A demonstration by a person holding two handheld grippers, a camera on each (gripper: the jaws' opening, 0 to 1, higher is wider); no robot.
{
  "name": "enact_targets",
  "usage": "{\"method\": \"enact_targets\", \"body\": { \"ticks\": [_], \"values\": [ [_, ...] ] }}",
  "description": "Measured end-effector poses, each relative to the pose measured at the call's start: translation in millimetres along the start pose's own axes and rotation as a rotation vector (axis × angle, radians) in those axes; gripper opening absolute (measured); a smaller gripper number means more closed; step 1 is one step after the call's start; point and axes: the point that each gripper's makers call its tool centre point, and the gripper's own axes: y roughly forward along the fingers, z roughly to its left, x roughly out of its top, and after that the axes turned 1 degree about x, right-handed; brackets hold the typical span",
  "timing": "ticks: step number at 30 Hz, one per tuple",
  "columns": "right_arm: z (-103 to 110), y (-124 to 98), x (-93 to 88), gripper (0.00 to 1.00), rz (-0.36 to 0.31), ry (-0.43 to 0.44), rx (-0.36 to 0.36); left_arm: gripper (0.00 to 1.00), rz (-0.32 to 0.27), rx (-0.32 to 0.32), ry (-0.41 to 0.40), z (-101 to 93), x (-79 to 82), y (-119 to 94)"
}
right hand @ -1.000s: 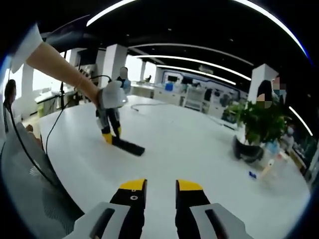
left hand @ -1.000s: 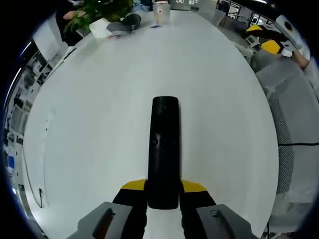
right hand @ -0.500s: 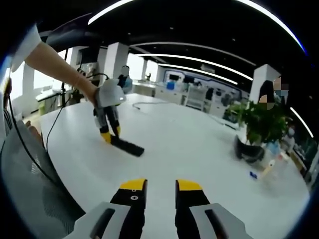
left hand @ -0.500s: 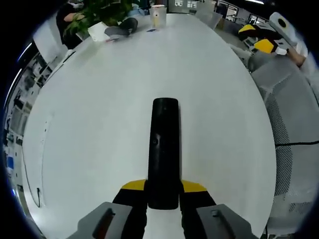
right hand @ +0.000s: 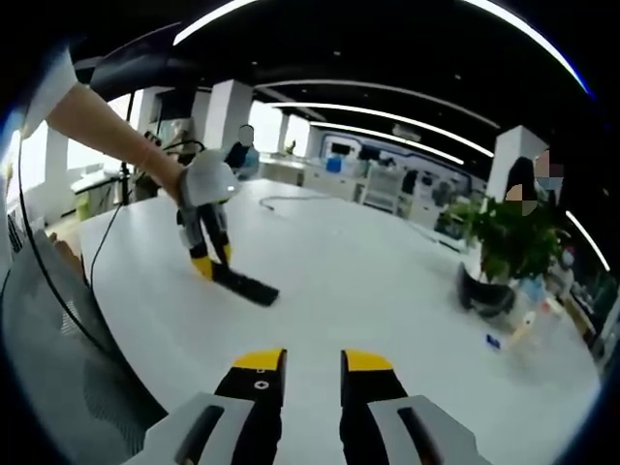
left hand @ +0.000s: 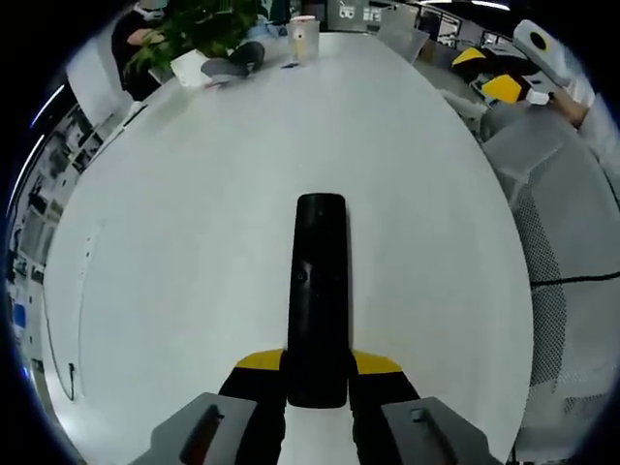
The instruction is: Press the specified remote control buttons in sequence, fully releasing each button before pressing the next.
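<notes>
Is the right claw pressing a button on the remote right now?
No: the right claw hangs with nothing between its jaws, apart from the slim black remote control gripped by the left claw.

Black remote control (left hand: pixel 319 291), yellow-tipped black jaws, white table (left hand: pixel 194 213), green plant (right hand: pixel 511 240)

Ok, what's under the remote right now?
The white table lies under the black remote; whether the remote rests on it or is lifted slightly cannot be told. Its near end is clamped in the left tongs, which hide what lies below that end.
</notes>
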Motion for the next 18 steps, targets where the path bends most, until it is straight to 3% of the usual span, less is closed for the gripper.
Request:
{"method": "enact_targets", "body": {
  "ticks": [18],
  "values": [
    [0.0, 0.0, -0.5, 0.18, 0.005, -0.010, 0.003, 0.23, -0.029, -0.003, 0.002, -11.1, 1.1, -0.2]
  ]
}}
